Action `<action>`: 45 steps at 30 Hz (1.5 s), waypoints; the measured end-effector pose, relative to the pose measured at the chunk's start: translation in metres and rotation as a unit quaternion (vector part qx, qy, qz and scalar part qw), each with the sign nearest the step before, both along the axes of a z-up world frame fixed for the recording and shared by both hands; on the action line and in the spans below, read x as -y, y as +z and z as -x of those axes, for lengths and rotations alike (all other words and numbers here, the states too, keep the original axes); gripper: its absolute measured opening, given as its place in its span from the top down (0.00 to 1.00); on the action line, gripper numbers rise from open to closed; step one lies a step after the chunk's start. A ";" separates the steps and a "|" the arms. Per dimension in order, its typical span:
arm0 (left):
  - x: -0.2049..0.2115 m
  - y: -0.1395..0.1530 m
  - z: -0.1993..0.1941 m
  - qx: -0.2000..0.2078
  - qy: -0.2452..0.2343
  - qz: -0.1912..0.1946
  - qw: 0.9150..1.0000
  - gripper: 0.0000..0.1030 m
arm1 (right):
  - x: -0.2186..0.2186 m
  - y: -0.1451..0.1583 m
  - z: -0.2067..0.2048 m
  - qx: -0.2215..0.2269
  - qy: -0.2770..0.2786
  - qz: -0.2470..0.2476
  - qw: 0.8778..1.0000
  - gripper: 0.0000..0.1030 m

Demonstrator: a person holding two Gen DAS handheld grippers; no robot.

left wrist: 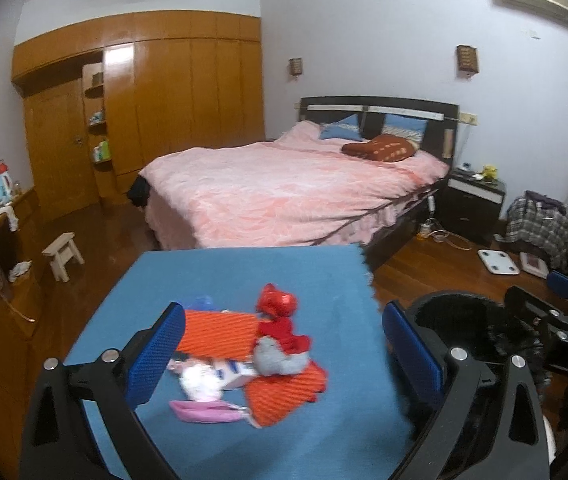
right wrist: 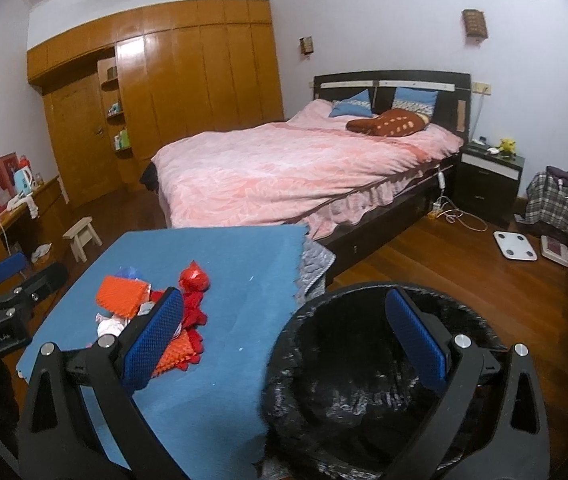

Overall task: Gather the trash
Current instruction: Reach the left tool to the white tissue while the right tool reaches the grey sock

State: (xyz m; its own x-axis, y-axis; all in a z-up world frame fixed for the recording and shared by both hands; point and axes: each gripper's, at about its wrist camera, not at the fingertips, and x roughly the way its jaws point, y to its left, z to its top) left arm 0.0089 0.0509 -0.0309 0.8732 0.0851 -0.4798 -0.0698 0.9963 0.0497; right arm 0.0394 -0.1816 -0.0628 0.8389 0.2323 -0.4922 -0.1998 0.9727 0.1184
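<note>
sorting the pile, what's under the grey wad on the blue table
The grey wad rests on red crumpled wrapping, an orange ridged sheet and a white box. Anything deeper is covered.

Matt blue cloth (left wrist: 244,280) under crinkled trash, glossy wood all around.
Ribbed orange foam wrap (left wrist: 216,332), shiny red foil (left wrist: 278,304), crinkly black plastic bin liner (right wrist: 347,364); polished wooden floor (right wrist: 423,264), glossy varnished wardrobe (left wrist: 164,92), soft pink quilted bedspread (left wrist: 284,192).

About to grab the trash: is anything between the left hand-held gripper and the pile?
Nothing visible. The left hand-held gripper is open right over the trash pile on the blue table.
</note>
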 end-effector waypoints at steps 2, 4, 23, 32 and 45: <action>-0.015 -0.009 -0.002 -0.004 0.014 0.003 1.000 0.06 | -0.010 -0.005 -0.004 -0.003 0.009 -0.001 1.000 0.05; -0.029 -0.018 -0.004 -0.013 0.026 0.000 1.000 0.06 | -0.018 -0.010 -0.010 -0.007 0.017 -0.002 1.000 0.05; -0.119 -0.113 -0.035 -0.088 0.091 0.003 0.992 0.11 | -0.109 -0.088 -0.065 -0.059 0.065 0.023 0.996 0.05; -0.126 -0.143 -0.050 -0.113 0.082 0.018 0.990 0.19 | -0.132 -0.106 -0.076 -0.073 0.087 0.035 0.993 0.09; -0.118 -0.163 -0.065 -0.138 0.033 0.029 0.989 0.68 | -0.148 -0.115 -0.086 -0.082 0.107 0.038 0.990 0.15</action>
State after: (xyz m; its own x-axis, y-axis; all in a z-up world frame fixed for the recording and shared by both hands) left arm 0.0736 0.1690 -0.1937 0.7015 0.1021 -0.7053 -0.1257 0.9919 0.0186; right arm 0.1252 -0.0341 -0.1782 0.6820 0.3531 -0.6405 -0.3872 0.9173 0.0934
